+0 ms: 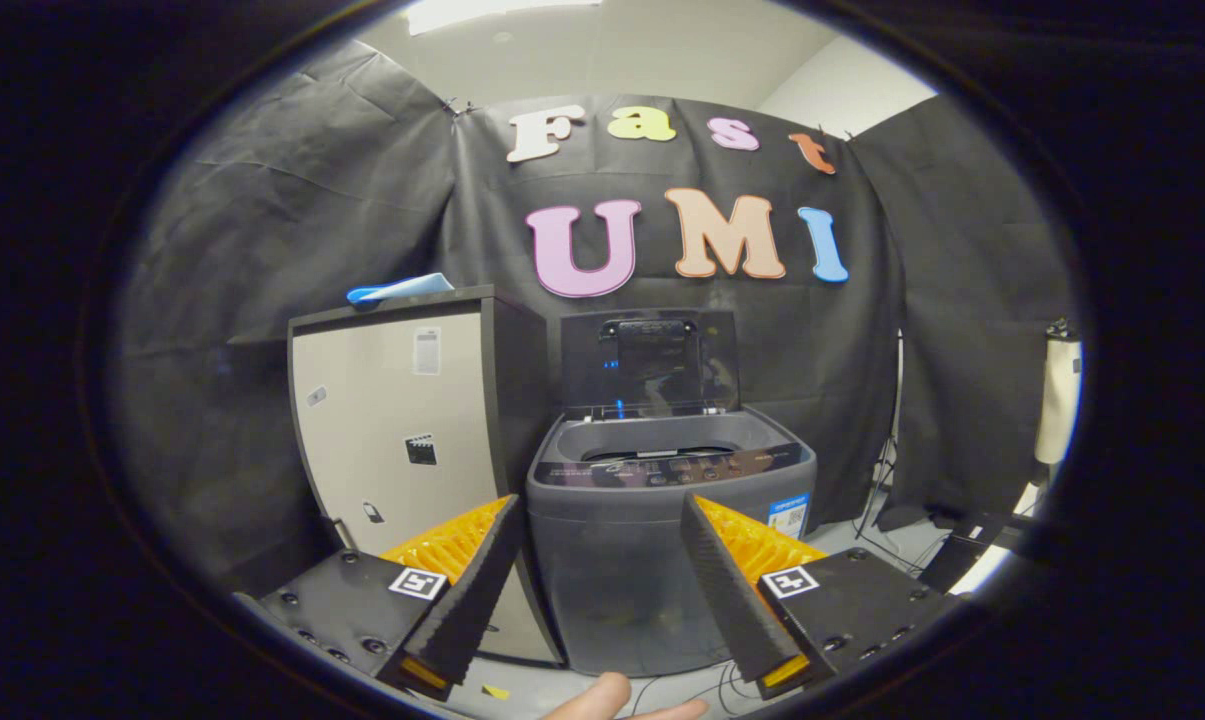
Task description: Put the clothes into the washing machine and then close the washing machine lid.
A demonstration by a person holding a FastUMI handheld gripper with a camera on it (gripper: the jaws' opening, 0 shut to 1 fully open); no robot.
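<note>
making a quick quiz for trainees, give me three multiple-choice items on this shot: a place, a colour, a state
1. Where is the blue cloth?
A. on the cabinet
B. in the washer
C. between the tool's fingers

2. What colour is the washer's body?
A. white
B. grey
C. red

3. How is the washer's lid?
A. shut
B. raised
C. taken off

Answers:
1 A, it lies on the cabinet's top.
2 B, the tub housing is grey.
3 B, the lid stands upright behind the opening, while the tool is open and holds nothing.

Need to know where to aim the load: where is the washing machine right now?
In the gripper view, the washing machine stands just beyond the open, empty gripper, lid raised, with the beige cabinet on its left.
</note>
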